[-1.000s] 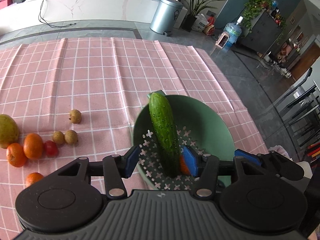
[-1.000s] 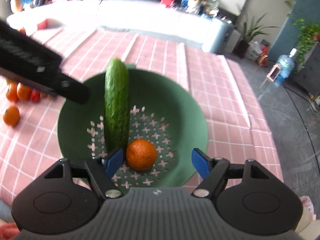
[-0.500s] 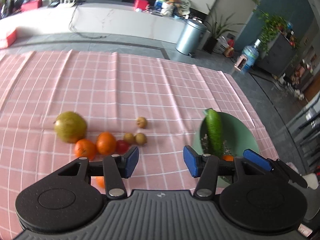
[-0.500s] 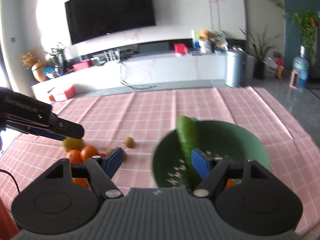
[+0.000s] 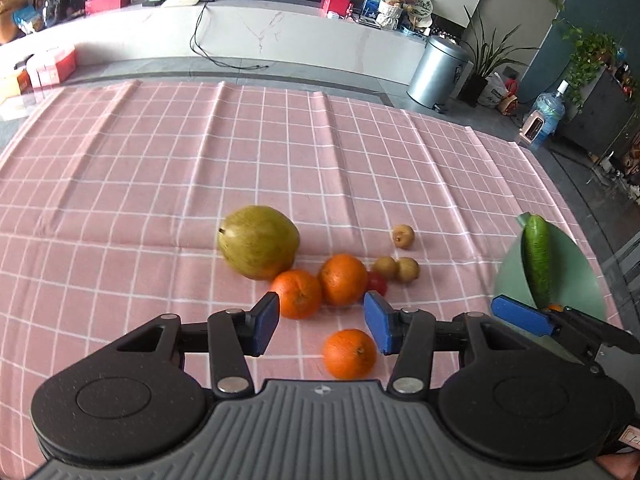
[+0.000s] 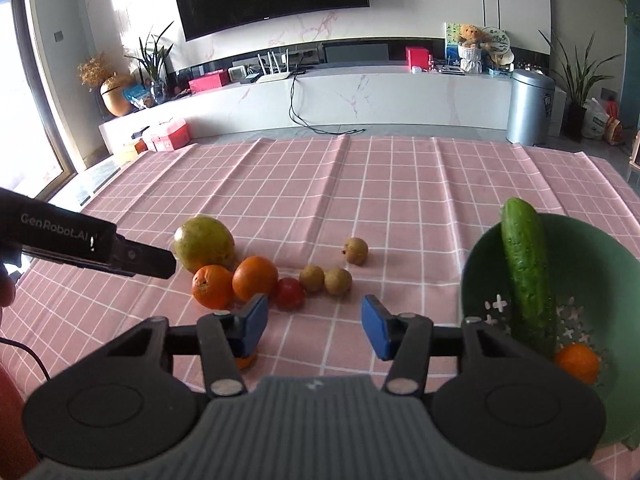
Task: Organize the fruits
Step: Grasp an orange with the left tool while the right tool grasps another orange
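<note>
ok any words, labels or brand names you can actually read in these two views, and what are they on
"GenRobot.AI": white print on the black side of the left gripper, seen in the right wrist view.
Small emblem on the grey body of each gripper: a mark, no readable letters.
Red boxes on the white counter, trash can sticker, water bottle label: too small or blurred to read.
Fruit, green bowl and pink checked cloth: no text.

The left black two-finger gripper with blue pads (image 5: 322, 322) hovers low above the surface, its jaws spread wide with nothing between them. The right black two-finger gripper with blue pads (image 6: 314, 322) sits level just beside it, jaws likewise wide apart and empty, both pointing forward.
</note>
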Demonstrator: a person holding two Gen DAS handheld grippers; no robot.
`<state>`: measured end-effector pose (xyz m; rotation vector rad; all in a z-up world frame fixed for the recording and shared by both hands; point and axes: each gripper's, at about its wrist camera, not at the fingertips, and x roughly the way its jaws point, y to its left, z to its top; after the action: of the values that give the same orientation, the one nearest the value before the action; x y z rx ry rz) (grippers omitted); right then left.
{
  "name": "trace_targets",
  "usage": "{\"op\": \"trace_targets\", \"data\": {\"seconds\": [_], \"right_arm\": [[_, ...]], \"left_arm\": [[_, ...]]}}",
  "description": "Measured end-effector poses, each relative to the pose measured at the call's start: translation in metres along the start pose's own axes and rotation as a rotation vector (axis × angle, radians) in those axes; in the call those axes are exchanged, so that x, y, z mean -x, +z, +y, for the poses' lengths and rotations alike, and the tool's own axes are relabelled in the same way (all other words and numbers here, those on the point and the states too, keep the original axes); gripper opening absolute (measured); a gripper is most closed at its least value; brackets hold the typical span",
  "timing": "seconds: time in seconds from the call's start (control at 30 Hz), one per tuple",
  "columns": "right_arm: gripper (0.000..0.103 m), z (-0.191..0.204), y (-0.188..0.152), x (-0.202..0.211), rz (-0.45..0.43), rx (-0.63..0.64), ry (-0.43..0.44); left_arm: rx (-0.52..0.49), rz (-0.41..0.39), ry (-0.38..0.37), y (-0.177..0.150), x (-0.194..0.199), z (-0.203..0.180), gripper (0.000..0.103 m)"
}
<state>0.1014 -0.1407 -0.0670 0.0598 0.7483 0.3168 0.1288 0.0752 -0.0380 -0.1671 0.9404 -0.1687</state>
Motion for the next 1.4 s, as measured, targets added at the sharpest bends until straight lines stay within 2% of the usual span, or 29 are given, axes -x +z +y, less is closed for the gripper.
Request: {"op": "trace_targets", "data": {"seconds": [0.13,0.27,0.47,0.67,1.0,1.03,1.1,1.17,1.4], "right_arm": [[0.049,0.004,0.007,-0.016,0.023,-0.02,0.029],[0.049,0.015,0.004,-0.029,0.069,-0.032,0.095],[0.049,0.032,-0.011,-0.051,0.154,-0.039,0.145],[0.049,0.038,-0.017,-0.062,0.191,-0.036,0.151],[0.05,0.04,-0.022,-0.074,0.216,-0.049,0.158],[0.05,0.041,-0.022,-0.074,0.215,-0.047,0.157],[0.047,0.041,-0.021,-0.076,0.214,-0.044,0.155],[0.041,0.041,-0.021,-0.076,0.218,-0.044,0.164],[0.041,0.041,-0.019,-0.069,0.208,-0.026,0.14]], "left_arm": [[-0.037,-0.039,0.065,0.006,-0.013,0.009,0.058],[-0.068,0.006,0.088,0.004,-0.03,0.017,0.059],[-0.084,0.081,0.044,-0.007,-0.048,0.02,0.059],[-0.069,0.08,-0.019,-0.01,-0.062,0.018,0.059],[-0.09,0.072,-0.028,-0.01,-0.078,0.014,0.059],[-0.092,0.068,-0.028,-0.01,-0.078,0.013,0.058],[-0.098,0.062,-0.028,-0.01,-0.078,0.013,0.048],[-0.094,0.063,-0.027,-0.01,-0.078,0.014,0.048],[-0.102,0.051,-0.008,-0.014,-0.068,0.012,0.047]]}}
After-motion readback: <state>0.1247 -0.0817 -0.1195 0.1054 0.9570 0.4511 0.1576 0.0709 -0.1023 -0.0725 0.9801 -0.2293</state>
